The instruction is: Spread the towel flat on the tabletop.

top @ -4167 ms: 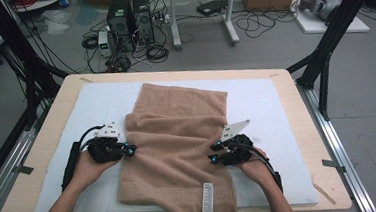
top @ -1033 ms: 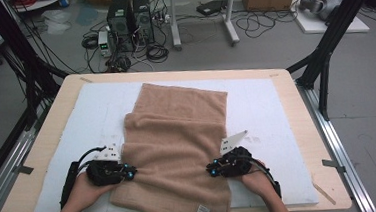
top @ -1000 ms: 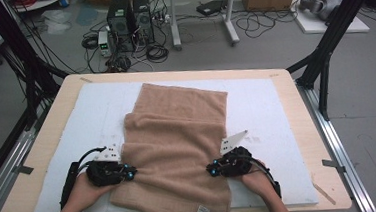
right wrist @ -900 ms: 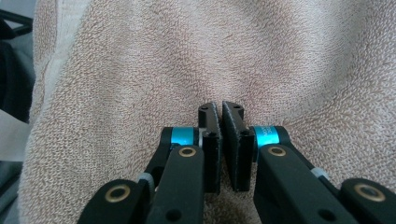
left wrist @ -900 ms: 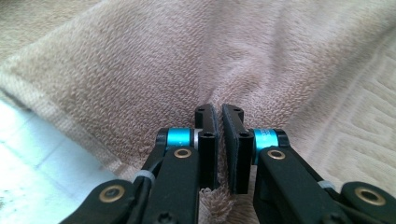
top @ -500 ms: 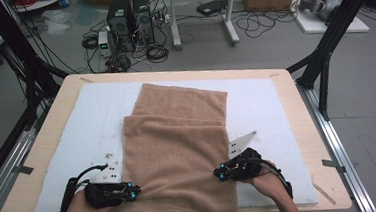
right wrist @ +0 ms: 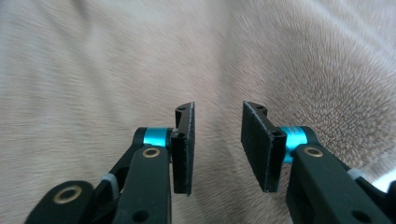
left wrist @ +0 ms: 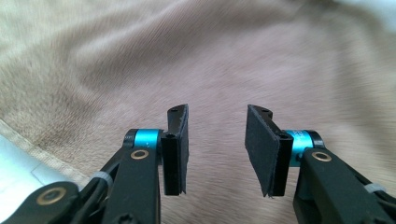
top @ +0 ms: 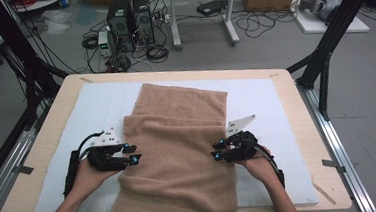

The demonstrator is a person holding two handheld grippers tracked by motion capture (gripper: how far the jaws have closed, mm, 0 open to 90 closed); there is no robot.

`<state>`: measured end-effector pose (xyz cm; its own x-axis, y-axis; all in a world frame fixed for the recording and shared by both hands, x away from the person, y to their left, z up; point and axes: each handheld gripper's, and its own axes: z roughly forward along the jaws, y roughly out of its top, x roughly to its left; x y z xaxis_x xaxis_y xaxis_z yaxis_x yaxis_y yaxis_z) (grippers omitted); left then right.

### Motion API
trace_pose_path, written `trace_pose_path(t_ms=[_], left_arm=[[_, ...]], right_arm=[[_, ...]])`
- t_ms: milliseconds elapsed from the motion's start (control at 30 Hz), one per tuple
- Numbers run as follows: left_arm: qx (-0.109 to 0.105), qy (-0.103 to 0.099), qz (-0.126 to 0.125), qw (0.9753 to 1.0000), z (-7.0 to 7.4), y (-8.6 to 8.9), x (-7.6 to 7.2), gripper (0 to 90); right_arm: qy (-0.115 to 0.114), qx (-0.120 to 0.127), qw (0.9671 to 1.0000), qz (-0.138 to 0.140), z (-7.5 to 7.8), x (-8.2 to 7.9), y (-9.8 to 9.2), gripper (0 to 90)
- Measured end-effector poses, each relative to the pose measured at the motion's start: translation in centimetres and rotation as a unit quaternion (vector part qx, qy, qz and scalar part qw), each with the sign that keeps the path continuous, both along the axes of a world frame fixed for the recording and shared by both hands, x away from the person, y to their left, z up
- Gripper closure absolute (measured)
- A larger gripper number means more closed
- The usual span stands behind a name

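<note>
Bare white mat (top: 271, 105) is left along the tabletop's left and right edges and far corners, where passage is unobstructed. The middle, from far edge to near edge, is covered by the folded brown towel (top: 178, 141).

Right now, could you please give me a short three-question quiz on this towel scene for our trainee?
1. True or false: the left gripper is clamped on the towel.
2. What lies between the towel and the wooden table? A) a white sheet B) a metal tray C) nothing
3. Which edge of the table does the towel hang over?

Key:
1. False; its jaws stand open, as do those of the right gripper.
2. A, the white sheet.
3. The near edge, on the person's side.
</note>
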<state>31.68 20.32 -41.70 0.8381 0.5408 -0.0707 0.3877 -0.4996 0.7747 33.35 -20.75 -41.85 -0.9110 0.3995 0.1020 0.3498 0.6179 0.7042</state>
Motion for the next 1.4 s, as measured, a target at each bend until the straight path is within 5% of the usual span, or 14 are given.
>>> trace_pose_path(t_ms=[133, 300, 400, 533, 733, 833, 933, 1033, 1200, 1300, 1400], left_arm=[[0.038, 0.051, -0.006, 0.9980, -2.0, -0.5, 1.4, 59.8], [0.036, 0.044, -0.009, 0.9983, -2.0, -0.3, 1.2, 84.9], [0.044, 0.040, -0.021, 0.9980, -1.7, -0.3, 0.5, 86.8], [0.024, 0.039, -0.043, 0.9980, -1.2, 0.1, -1.3, 87.2], [0.016, 0.038, -0.095, 0.9946, -0.1, 0.0, -4.4, 87.2], [0.006, 0.037, -0.092, 0.9951, 0.2, 0.2, -4.5, 86.3], [-0.008, 0.026, -0.059, 0.9979, 0.3, 0.6, -3.4, 77.8], [-0.011, 0.019, -0.029, 0.9993, 0.3, 0.8, -1.9, 69.9], [0.012, 0.048, -0.015, 0.9987, -1.2, 0.7, -0.1, 65.0], [0.012, 0.058, -0.029, 0.9978, -2.0, 0.4, -0.3, 72.2], [0.017, 0.053, -0.040, 0.9977, -1.9, 0.2, -0.8, 80.8]], right_arm=[[0.019, -0.051, 0.9985, -0.004, -1.4, 0.6, 1.1, 69.1], [0.020, -0.033, 0.9992, 0.000, -1.7, 0.4, 1.0, 86.7], [0.036, -0.029, 0.9987, 0.021, -1.6, 0.1, 0.9, 87.4], [0.038, -0.023, 0.9984, 0.036, -1.2, -1.1, 0.3, 87.4], [0.033, -0.015, 0.9978, 0.055, -0.2, -3.1, -0.7, 87.3], [0.028, 0.013, 0.9967, 0.074, 0.8, -3.6, -0.9, 82.6], [0.007, 0.048, 0.9975, 0.052, 2.0, -3.1, -1.3, 73.2], [-0.010, 0.037, 0.9991, 0.020, 2.1, -1.7, -1.3, 64.1], [0.022, 0.003, 0.9997, 0.010, 0.1, 0.0, -0.4, 63.1], [0.032, -0.044, 0.9982, 0.023, -1.1, -0.2, 0.7, 71.5], [0.035, -0.030, 0.9987, 0.021, -1.6, -0.6, 0.6, 83.2]])
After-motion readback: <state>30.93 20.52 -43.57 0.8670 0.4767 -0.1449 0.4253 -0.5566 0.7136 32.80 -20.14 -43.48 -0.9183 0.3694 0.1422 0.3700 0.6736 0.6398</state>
